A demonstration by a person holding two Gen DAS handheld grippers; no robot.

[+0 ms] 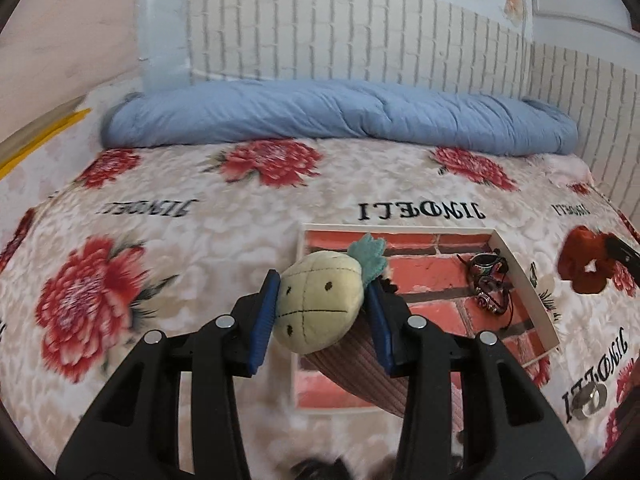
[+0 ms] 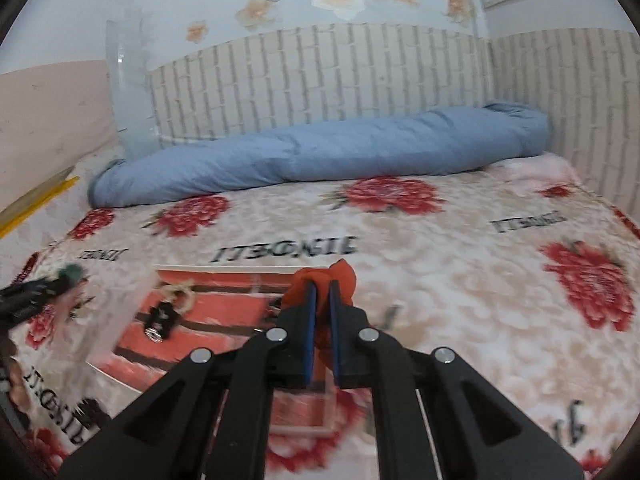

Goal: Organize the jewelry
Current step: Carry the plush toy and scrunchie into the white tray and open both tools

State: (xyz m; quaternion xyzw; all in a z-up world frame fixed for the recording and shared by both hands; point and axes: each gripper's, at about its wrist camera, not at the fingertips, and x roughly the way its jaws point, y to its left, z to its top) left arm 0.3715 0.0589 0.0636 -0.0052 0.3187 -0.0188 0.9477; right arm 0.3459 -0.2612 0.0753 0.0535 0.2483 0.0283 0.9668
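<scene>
My left gripper (image 1: 322, 300) is shut on a plush pineapple charm (image 1: 320, 304), cream with a teal leaf top, held above the white-rimmed tray (image 1: 532, 292) with a red brick print. A pink ribbed scrunchie (image 1: 352, 368) lies in the tray under the pineapple. Dark bracelets and rings (image 1: 490, 280) lie at the tray's right side. My right gripper (image 2: 324, 292) is shut on a red scrunchie (image 2: 320, 280), held above the tray's right edge (image 2: 224, 270); the same scrunchie shows in the left wrist view (image 1: 588, 264).
A floral bedspread (image 1: 160, 240) covers the bed. A rolled blue quilt (image 1: 340, 114) lies along the brick-pattern wall at the back. Dark jewelry (image 2: 162, 316) lies in the tray in the right wrist view. A silver ring (image 1: 590, 398) lies on the spread at right.
</scene>
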